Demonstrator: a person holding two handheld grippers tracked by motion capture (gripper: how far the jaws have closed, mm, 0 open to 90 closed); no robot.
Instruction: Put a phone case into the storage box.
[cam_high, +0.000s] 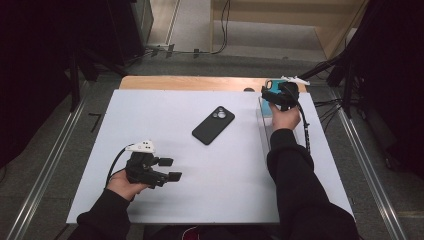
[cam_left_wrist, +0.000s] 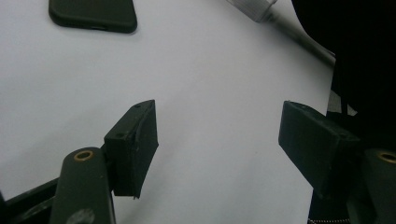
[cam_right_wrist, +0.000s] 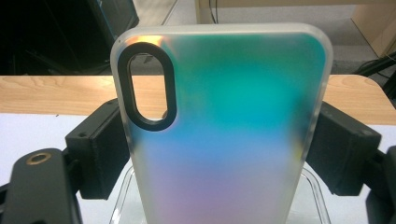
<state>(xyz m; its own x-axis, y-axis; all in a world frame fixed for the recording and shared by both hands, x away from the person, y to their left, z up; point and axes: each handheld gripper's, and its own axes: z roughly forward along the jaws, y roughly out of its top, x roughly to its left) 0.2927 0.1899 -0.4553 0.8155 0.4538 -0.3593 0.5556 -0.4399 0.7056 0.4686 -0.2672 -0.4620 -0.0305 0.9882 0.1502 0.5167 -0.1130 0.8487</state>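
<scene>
My right gripper (cam_right_wrist: 219, 149) clamps a frosted, teal-to-pink iridescent phone case (cam_right_wrist: 224, 130) upright at the white table's (cam_high: 150, 115) two o'clock corner, its lower end cut off. My left gripper (cam_high: 169, 169), jaws apart, hovers at seven o'clock. A black phone (cam_high: 213, 124) lies face down mid-table.

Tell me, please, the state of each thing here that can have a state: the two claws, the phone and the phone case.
Left claw: open, holds nothing, low over the white table.
Right claw: shut on the phone case, which stands upright between its jaws.
Phone: lies flat, camera side up, nothing touches it.
Clear stand: under the case; contact cannot be told.
</scene>
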